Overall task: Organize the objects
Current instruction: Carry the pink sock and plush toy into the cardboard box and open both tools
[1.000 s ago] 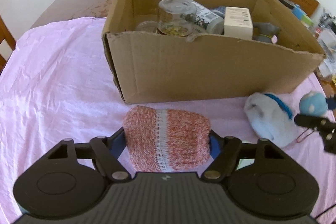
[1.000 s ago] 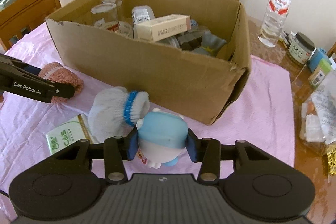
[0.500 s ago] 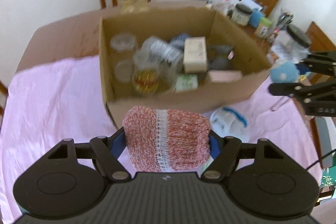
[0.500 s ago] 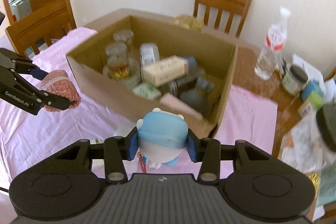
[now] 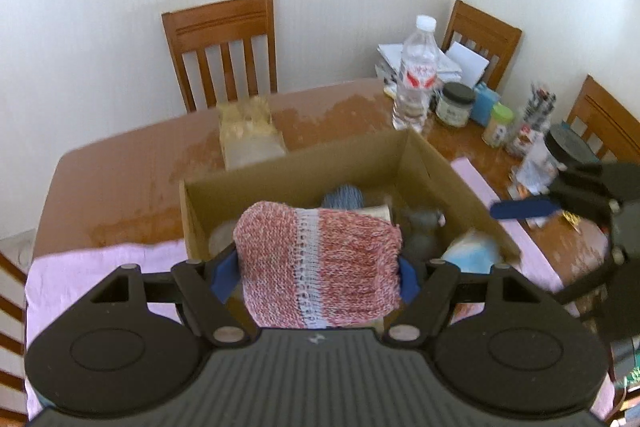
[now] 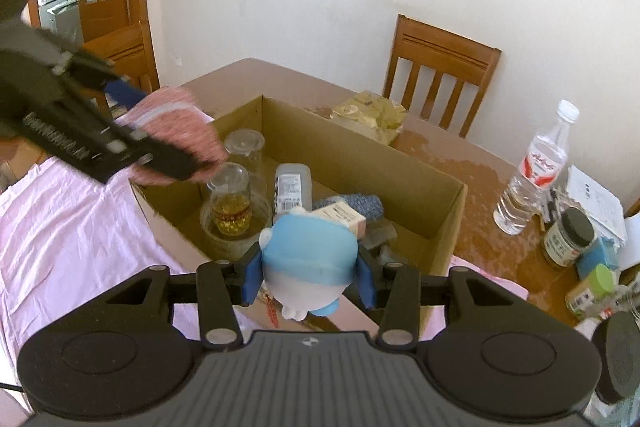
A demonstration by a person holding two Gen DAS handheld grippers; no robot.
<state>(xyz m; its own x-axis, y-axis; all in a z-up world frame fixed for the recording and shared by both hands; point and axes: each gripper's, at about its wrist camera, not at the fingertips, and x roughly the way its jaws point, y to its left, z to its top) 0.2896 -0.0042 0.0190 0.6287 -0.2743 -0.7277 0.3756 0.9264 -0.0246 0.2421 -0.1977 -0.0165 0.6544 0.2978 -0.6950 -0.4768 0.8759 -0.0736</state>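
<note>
My left gripper point(image 5: 318, 273) is shut on a red-and-white knitted pouch point(image 5: 318, 263) and holds it over the near left part of the open cardboard box point(image 5: 424, 163). My right gripper point(image 6: 308, 281) hangs over the box's point(image 6: 452, 219) near right side. Its jaws are opening around a blue-and-white toy figure point(image 6: 310, 259), and a thin gap shows beside the toy at the right pad. From the left wrist the toy point(image 5: 472, 255) is a blur below the right gripper's blue pad point(image 5: 522, 209). The pouch point(image 6: 176, 135) and the left gripper point(image 6: 132, 139) also cross the right wrist view.
Inside the box lie glass jars point(image 6: 230, 203), a bottle point(image 6: 292, 187), a small carton point(image 6: 340, 215) and blue yarn point(image 5: 344, 197). A pink cloth point(image 6: 68, 223) covers the near table. A water bottle point(image 5: 416, 79), jars point(image 5: 454, 105), papers and a paper bag point(image 5: 248, 135) stand behind; chairs point(image 5: 224, 47) ring the table.
Both grippers rose from the cloth and moved over the box with their loads. The right pads now stand slightly wider around the toy.
</note>
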